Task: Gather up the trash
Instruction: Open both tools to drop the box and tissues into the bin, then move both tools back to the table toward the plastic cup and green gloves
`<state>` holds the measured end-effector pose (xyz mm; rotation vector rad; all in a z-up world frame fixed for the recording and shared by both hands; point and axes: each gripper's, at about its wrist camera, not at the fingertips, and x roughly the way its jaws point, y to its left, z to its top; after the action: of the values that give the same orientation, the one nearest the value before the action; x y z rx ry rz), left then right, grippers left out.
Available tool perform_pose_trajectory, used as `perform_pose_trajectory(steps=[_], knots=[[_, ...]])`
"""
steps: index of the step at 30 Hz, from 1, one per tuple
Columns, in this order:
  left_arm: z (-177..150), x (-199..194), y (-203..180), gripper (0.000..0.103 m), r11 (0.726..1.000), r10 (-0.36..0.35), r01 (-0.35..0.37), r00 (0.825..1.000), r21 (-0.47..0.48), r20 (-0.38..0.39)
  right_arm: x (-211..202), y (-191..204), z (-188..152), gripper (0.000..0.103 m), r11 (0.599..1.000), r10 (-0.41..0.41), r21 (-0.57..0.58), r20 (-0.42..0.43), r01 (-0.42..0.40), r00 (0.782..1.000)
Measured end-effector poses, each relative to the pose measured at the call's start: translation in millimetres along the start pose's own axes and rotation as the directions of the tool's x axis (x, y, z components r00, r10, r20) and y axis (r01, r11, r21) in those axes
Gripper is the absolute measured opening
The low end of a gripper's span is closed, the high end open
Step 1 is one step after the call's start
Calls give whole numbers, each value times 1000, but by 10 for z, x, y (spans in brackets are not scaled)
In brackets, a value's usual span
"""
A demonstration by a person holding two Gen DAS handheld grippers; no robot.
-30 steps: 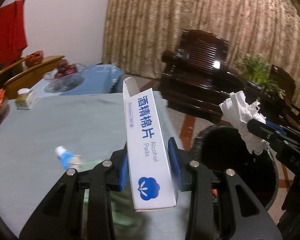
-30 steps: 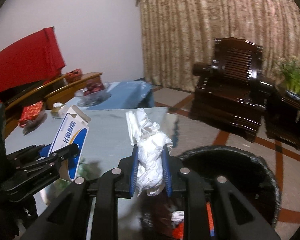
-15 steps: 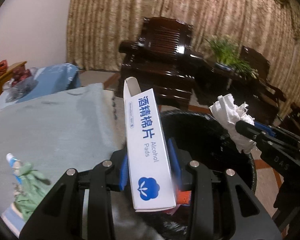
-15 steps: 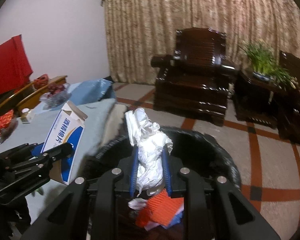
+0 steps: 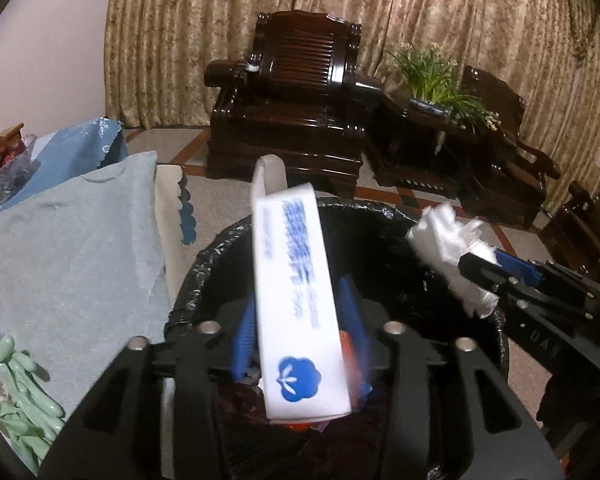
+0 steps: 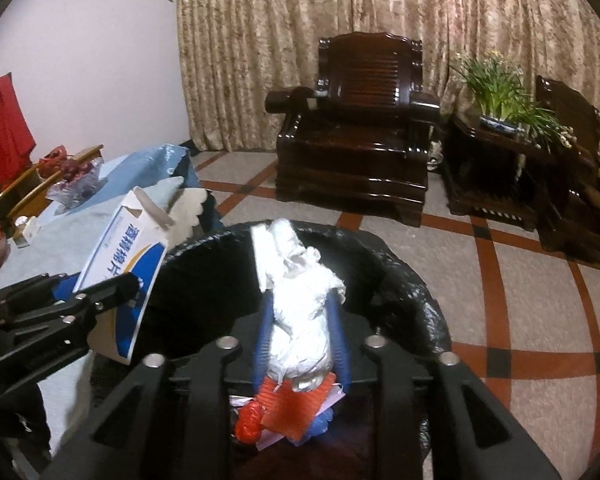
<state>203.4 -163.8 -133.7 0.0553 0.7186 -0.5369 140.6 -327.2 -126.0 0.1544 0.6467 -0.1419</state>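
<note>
My left wrist camera looks forward and steeply down along the left claw [image 5: 300,344], close above the black-lined trash bin [image 5: 496,344], with the blue-clothed surface [image 5: 60,256] at its left edge. My right wrist camera looks down the right claw [image 6: 300,332] from just beside it, over the same bin [image 6: 416,284]. Both views share the bin, each other's claw, the dark wooden armchair [image 6: 360,140] and the curtain [image 6: 340,8] behind.
</note>
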Motion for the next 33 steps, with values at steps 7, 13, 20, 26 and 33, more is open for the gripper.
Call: perform_pose_trajectory(steps=[7, 13, 20, 26, 33], knots=[[25, -132, 106, 82, 1000, 21, -21, 999, -18, 34, -58, -21, -11, 84, 999, -46, 2, 23, 46, 999], [21, -447, 420, 90, 996, 77, -73, 995, -55, 68, -140, 147, 22, 97, 1000, -7, -7, 45, 8, 999], [-79, -976, 965, 90, 976, 194, -181, 975, -122, 105, -202, 599, 76, 97, 995, 91, -57, 67, -87, 994], [-357, -1500, 1470, 90, 932, 331, -309, 938, -188, 100, -216, 1156, 66, 97, 974, 208, -108, 64, -201, 976], [-759, -1981, 1967, 90, 866, 462, -437, 885, -242, 58, -252, 1838, -63, 97, 930, 334, -177, 42, -322, 942]])
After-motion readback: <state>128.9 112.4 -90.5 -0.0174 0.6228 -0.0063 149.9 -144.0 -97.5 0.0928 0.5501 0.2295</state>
